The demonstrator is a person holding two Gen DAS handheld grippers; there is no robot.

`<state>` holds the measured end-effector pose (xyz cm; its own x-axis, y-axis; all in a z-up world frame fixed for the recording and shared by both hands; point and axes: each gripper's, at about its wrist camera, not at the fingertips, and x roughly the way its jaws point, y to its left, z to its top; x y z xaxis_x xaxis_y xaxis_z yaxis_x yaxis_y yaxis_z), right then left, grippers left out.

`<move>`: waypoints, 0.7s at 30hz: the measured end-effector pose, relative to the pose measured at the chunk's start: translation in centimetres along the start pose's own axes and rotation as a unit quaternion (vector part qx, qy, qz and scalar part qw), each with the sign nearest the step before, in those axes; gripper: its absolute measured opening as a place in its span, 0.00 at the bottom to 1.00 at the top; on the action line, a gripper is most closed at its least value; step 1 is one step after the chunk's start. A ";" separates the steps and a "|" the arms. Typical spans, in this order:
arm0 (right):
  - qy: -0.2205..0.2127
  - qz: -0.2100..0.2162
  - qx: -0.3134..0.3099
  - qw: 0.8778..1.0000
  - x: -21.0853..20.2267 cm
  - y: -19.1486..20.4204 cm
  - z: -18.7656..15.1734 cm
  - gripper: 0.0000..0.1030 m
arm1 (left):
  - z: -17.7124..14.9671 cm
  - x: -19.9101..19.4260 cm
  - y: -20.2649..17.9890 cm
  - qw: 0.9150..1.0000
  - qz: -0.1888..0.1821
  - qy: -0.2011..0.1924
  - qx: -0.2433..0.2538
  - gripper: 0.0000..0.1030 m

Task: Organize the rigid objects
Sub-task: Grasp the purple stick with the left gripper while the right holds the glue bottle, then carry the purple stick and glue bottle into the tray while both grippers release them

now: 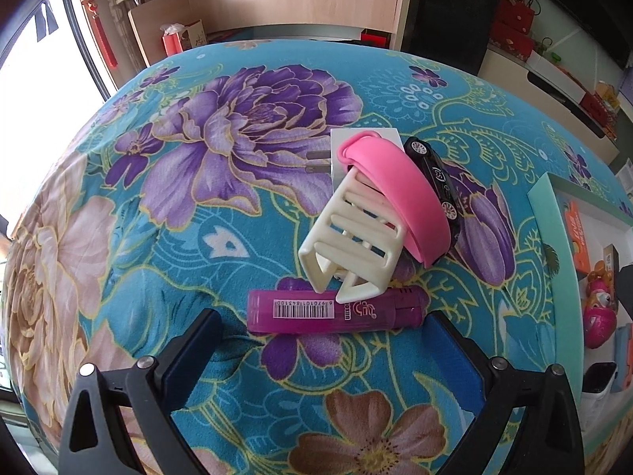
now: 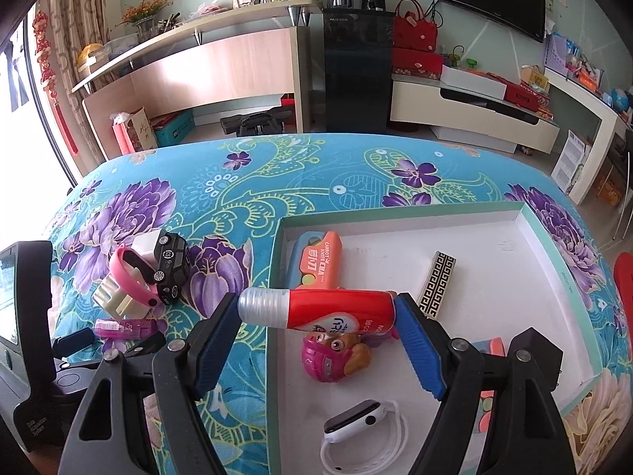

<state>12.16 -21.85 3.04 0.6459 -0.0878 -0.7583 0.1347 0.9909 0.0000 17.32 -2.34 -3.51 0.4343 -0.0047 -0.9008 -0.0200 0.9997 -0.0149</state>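
Observation:
A purple translucent tube (image 1: 336, 312) with a barcode lies crosswise on the floral cloth. My left gripper (image 1: 322, 322) stands open around it, and its pads do not press on it. Behind the tube are piled a cream hair claw (image 1: 352, 237), a pink wristband (image 1: 391, 194), a black toy car (image 1: 435, 182) and a white plug (image 1: 356, 142). My right gripper (image 2: 316, 308) is shut on a red bottle (image 2: 336, 308) with a silver cap, held end to end. It hangs over the left rim of the teal-edged box (image 2: 395, 213).
Inside the box lie an orange carrot-knife toy (image 2: 316, 261), a black-and-gold patterned bar (image 2: 437, 285), a pink puppy figure (image 2: 332, 356) and a white smartwatch (image 2: 356, 423). The cloth-covered table (image 2: 277, 174) ends at the far edge, with shelves and cabinets beyond.

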 end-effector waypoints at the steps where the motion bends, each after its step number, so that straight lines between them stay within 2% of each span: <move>1: 0.000 0.000 -0.001 1.000 0.0 0.0 0.0 0.77 | 0.0 -0.1 0.1 1.000 -0.002 -0.002 -0.002 1.00; 4: 0.000 0.000 -0.001 1.000 0.1 0.1 0.0 0.77 | -0.1 -0.1 0.2 1.000 -0.003 -0.004 -0.002 0.97; 8: 0.003 -0.001 -0.001 1.000 0.1 0.1 0.0 0.77 | -0.1 -0.6 0.4 1.000 -0.008 -0.012 -0.001 0.81; 21: 0.000 -0.001 0.009 1.000 -0.1 -0.3 0.0 0.77 | -0.1 -1.5 1.5 0.999 -0.028 -0.014 -0.021 0.81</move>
<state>12.06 -22.19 3.12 0.6457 -0.0896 -0.7583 0.1492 0.9888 0.0102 16.59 -0.84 -2.23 0.4612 -0.0601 -0.8852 -0.0314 0.9960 -0.0840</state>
